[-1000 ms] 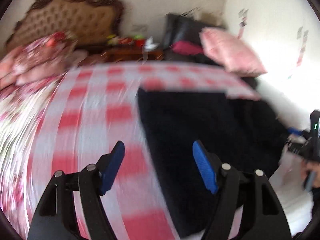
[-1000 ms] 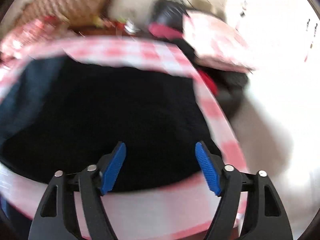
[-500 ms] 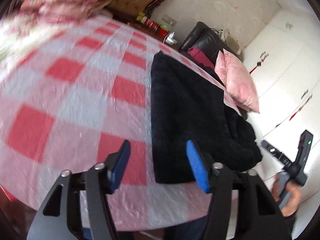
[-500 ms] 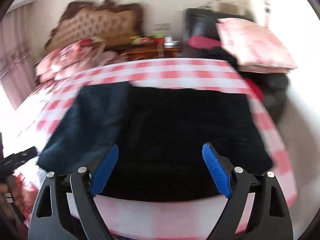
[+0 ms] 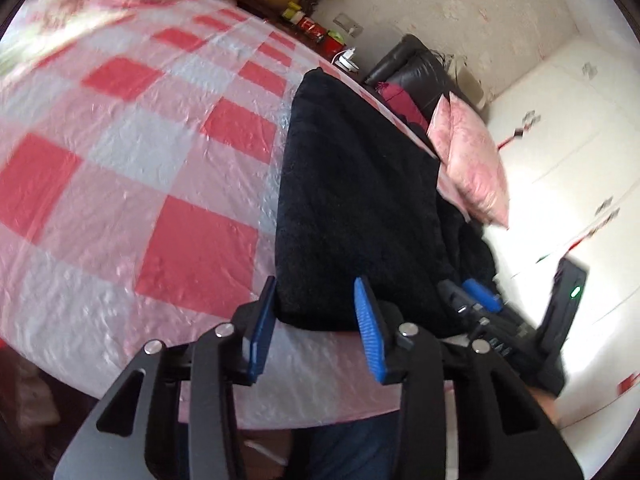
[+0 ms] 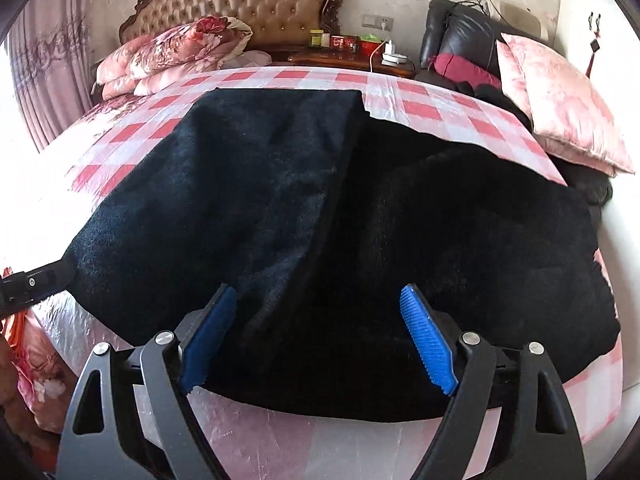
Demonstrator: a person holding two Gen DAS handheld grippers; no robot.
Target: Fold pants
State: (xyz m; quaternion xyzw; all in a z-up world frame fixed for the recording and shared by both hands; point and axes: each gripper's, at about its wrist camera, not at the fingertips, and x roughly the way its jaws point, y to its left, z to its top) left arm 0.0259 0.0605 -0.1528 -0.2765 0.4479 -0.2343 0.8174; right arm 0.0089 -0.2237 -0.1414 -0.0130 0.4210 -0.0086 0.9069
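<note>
The black fleece pants (image 6: pixel 320 200) lie spread on the bed's red-and-white checked cover (image 6: pixel 420 108), with one layer folded over the left part. My right gripper (image 6: pixel 318 314) is open, its blue pads over the pants' near edge. In the left wrist view the pants (image 5: pixel 352 200) run away from me along the bed's right side. My left gripper (image 5: pixel 316 312) is open, its jaws on either side of the pants' near left corner. The right gripper (image 5: pixel 480 292) shows there at the pants' near right edge.
The checked cover (image 5: pixel 140 140) has bare room to the left of the pants. Floral quilts (image 6: pixel 172 52) and a tufted headboard (image 6: pixel 248 4) are at the far end. A pink pillow (image 6: pixel 560 104) and a black chair (image 6: pixel 460 28) stand at the right. A nightstand (image 6: pixel 348 56) holds small items.
Both grippers have come down closer to the pants' near edge. The left gripper has narrowed and now straddles the near left corner. The right one stays wide open.
</note>
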